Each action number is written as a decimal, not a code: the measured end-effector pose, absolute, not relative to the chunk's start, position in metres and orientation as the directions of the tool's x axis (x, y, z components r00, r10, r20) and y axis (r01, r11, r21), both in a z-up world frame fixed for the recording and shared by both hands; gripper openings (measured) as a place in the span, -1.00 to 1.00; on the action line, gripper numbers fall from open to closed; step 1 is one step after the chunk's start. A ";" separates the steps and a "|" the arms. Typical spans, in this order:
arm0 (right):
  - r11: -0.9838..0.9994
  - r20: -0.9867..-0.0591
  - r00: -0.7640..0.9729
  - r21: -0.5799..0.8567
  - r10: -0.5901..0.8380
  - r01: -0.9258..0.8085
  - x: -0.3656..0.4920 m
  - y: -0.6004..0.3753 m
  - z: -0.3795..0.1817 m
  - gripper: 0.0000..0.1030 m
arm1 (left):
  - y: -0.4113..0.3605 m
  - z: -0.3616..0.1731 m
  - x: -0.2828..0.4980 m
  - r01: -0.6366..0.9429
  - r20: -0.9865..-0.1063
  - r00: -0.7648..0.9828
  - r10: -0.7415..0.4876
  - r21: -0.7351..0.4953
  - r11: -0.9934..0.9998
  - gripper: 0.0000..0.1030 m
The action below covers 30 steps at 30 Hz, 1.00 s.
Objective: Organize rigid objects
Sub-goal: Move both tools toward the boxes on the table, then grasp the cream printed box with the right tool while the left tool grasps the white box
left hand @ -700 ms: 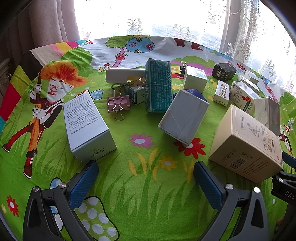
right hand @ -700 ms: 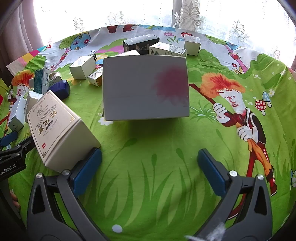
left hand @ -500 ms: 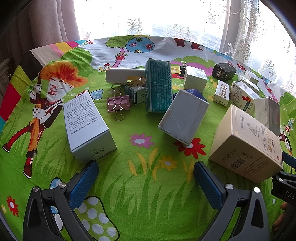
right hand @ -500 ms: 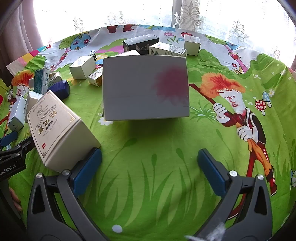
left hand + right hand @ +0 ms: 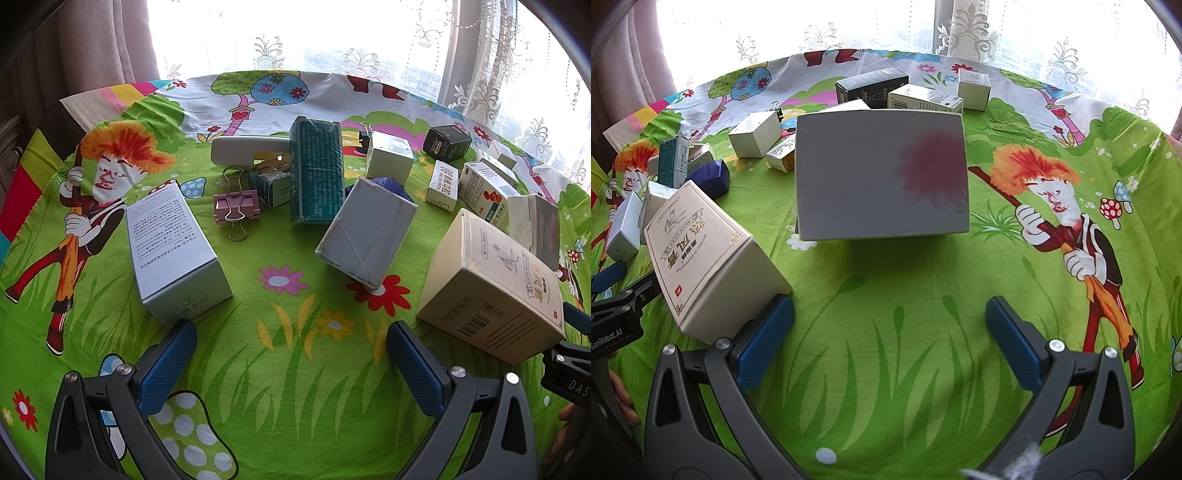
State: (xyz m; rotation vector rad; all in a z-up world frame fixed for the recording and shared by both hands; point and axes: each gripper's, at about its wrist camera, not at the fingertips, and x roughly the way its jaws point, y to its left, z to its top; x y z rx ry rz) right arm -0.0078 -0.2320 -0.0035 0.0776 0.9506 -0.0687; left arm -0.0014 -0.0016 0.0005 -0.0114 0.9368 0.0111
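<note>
Bright window light and lace curtains are backing a desk draped in a cartoon-printed green cloth, with boxes scattered across it. The left hand-held gripper is hovering wide and empty over bare cloth; the right hand-held gripper is likewise spread wide and gripping nothing.

Taking the cream box as landmark: in the right wrist view it is sitting tilted just beside the right gripper's left finger, possibly touching it, so a sideways sweep is likely to be knocking it over. Beyond it to the right, the large grey box with a red stain is standing straight ahead of the open jaws, with clear cloth between.

In the left wrist view the cream box is lying at the right. To its left a grey box is leaning on a dark blue one, and could be sliding off if nudged. Farther left, the teal box, a pink binder clip and a pale blue box are crowding together, so a wide approach is risking bumping neighbours.

Open room is lying nearest the grippers and right of the stained box; the desk's far edge is dropping away behind the small boxes there.
</note>
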 end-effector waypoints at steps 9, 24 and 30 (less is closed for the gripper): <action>0.998 -0.825 0.561 0.044 0.065 -0.051 -0.013 -0.228 -0.002 1.00 | 0.004 0.000 -0.012 0.071 -0.811 0.583 -0.047 -0.006 0.997 1.00; 0.886 -0.819 0.470 0.096 0.329 -0.454 -0.014 -0.147 0.010 1.00 | 0.063 0.000 -0.062 -0.030 -0.811 0.585 0.005 -0.016 0.999 1.00; 0.941 -0.821 0.506 0.105 0.265 -0.323 0.017 -0.136 0.011 1.00 | 0.064 0.000 -0.062 -0.059 -0.804 0.594 0.024 -0.014 0.998 1.00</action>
